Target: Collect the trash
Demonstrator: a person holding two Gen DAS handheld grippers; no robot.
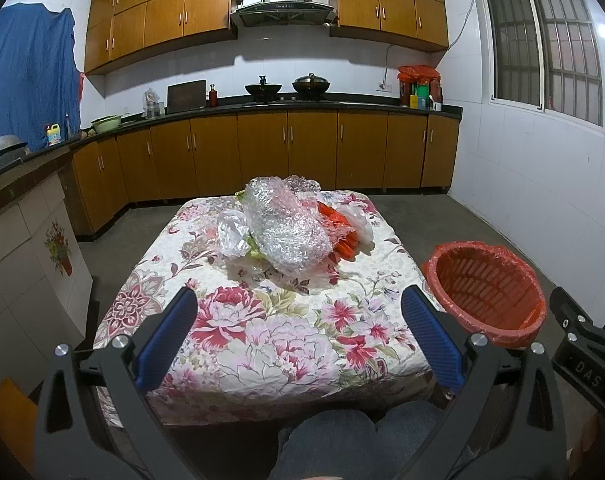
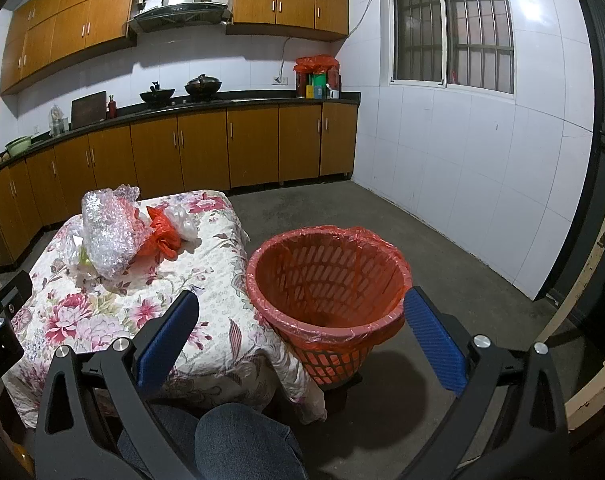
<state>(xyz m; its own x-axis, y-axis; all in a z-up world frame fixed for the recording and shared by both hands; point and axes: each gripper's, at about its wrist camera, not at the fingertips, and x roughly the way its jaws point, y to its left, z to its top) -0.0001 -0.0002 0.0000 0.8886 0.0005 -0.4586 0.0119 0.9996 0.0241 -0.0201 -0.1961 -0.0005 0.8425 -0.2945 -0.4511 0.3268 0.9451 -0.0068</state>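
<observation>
Bubble wrap [image 1: 288,236], crumpled into a large clear-silvery bundle, tops the heap of trash at the centre of the left wrist view, on the far half of a table covered with a floral cloth [image 1: 262,340]. A scrunched orange-red plastic bag [image 1: 340,232] lies against the bundle's right side, touching it, and a whitish clear bag [image 1: 360,220] sits just right of that. On the bundle's left is another crumpled pale plastic bag [image 1: 232,232], with something yellow-green under it, too hidden to identify.

The waste basket [image 1: 484,292], an orange-red slatted plastic one lined with a thin red bag, stands at the right of that frame, close beside the table's right edge. In the right wrist view it fills the centre, tilted slightly, its rim just beside the hanging cloth, and no trash shows inside it.

The left gripper [image 1: 298,334] hangs over the near half of the table, its blue-padded fingers spread wide with nothing between them but the cloth below. The right gripper [image 2: 302,338] is likewise spread wide and empty, its left finger over the table's corner and its right finger past the basket's rim, so the basket shows between them from this angle without being touched. Both are well short of the trash heap.

The person's denim-clad knees [image 2: 238,440] fill the bottom centre of both frames. Wooden cabinets [image 1: 262,152] and a dark counter run across the upper part.
</observation>
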